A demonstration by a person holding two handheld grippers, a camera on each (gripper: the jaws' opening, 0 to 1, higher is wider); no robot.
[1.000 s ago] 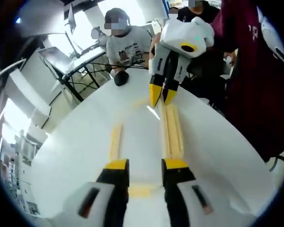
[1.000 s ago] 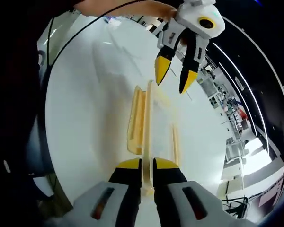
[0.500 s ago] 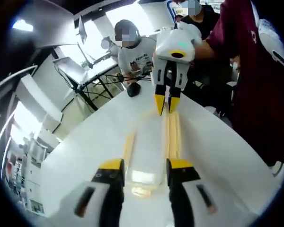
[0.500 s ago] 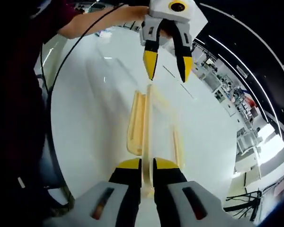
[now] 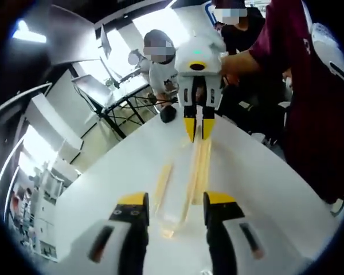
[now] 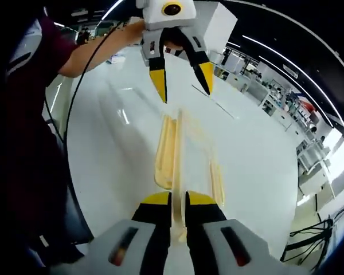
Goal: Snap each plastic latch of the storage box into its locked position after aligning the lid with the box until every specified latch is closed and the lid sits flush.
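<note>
While the storage box (image 6: pixel 186 157) lies flat on the white worktop (image 6: pixel 114 160), the right gripper (image 6: pixel 178 201) has its jaws drawn narrow around the thin edge of the box at its near end, as the right gripper view shows. Pale yellow latches (image 6: pixel 166 152) run along the clear box's long sides. At the far end the left gripper (image 6: pixel 180 74) hangs just above the box with its jaws spread wide, holding nothing. From the left gripper view, the box (image 5: pixel 183 177) stretches away between the left gripper's (image 5: pixel 175 201) own parted jaws toward the right gripper (image 5: pixel 196 127), whose yellow tips sit close together at the box's far edge. People stand beyond the worktop (image 5: pixel 264 177).
</note>
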